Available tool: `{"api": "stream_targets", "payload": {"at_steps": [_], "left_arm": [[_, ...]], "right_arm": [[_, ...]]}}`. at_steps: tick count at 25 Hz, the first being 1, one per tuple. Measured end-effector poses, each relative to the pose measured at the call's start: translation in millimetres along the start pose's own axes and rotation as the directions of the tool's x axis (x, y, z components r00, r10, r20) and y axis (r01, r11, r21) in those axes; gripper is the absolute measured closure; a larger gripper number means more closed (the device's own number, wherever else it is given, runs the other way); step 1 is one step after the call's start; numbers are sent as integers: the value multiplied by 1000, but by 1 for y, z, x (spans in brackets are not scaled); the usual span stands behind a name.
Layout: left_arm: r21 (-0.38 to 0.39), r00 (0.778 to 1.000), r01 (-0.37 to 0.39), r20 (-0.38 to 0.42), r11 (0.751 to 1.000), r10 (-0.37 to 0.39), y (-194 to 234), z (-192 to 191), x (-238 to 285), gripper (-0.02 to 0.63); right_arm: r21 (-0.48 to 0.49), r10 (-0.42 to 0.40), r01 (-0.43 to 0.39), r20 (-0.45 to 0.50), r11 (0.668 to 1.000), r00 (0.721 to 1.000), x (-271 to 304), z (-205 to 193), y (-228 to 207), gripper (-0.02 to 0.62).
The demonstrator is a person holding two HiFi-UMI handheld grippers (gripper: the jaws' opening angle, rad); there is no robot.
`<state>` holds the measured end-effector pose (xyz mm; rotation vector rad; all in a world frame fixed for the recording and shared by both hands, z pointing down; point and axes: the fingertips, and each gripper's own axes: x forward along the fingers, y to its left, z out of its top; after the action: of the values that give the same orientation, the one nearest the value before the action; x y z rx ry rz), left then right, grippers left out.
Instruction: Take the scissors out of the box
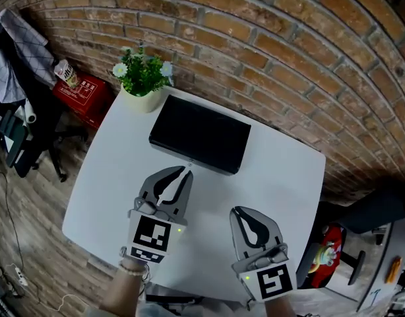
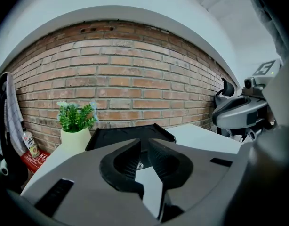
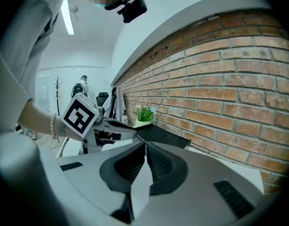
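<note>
The black box (image 1: 199,134) lies flat with its lid down at the back of the white table (image 1: 288,183). No scissors show in any view. My left gripper (image 1: 185,171) points at the middle of the box's front edge, where a small metal clasp (image 2: 140,165) sits. Its jaws stand a narrow gap apart with nothing between them. My right gripper (image 1: 237,211) hovers lower right over bare table, shut and empty. The left gripper view has the box (image 2: 128,136) just beyond the jaws. In the right gripper view the box (image 3: 165,136) lies ahead, against the wall.
A potted plant (image 1: 144,84) stands at the table's back left corner, touching the box's corner. A brick wall (image 1: 288,51) runs behind the table. A chair with hung clothes (image 1: 18,58) and a red case (image 1: 84,94) stand on the floor to the left.
</note>
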<state>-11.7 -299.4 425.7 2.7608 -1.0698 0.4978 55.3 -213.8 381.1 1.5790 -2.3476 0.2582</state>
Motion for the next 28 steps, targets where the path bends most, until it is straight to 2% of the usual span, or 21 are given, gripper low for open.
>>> {"api": "stream_targets", "payload": {"at_steps": [4,14,28], "left_arm": [[-2,999,10,-39,1000,-10,1,-17,16,532],[-19,989,4,-147,1000,-6,10,-60,48,522],[-41,982,-55,-181,998,46,13,-77,66,522]], "right_arm": [[3,-10,10,-10,1000,1000,5,-6,-3,551],[17,-33,34,-30,999,999,16,-15,-8,551],[33,-59,61,-56,998,997,18,-30,-15,551]]}}
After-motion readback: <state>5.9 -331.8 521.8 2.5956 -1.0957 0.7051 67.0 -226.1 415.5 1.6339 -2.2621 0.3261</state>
